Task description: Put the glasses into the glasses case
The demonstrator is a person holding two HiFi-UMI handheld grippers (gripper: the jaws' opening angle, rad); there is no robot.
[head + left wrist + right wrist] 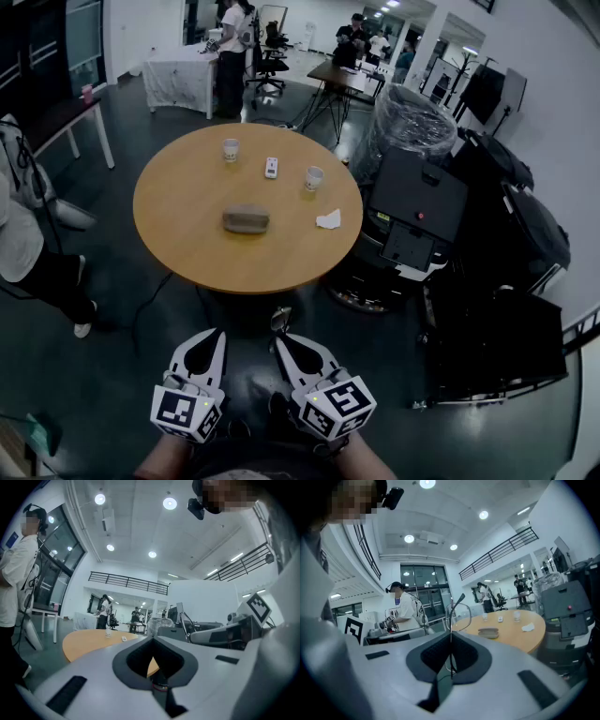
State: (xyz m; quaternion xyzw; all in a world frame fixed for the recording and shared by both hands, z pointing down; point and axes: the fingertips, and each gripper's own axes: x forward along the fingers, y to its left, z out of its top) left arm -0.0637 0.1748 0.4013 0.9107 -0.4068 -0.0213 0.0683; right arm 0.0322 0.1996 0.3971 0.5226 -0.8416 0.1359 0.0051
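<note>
Holding the glasses (458, 617); the case (246, 219) lies on the counter (178, 246).
My right hand-held gripper (281, 343) pinches the glasses upright, well short of the counter; my left hand-held gripper (217, 337) is closed, empty.

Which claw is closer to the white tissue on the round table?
Right. Both are off the table's near edge in the head view; the right claw is below and slightly left of the tissue, the left claw farther left.
</note>
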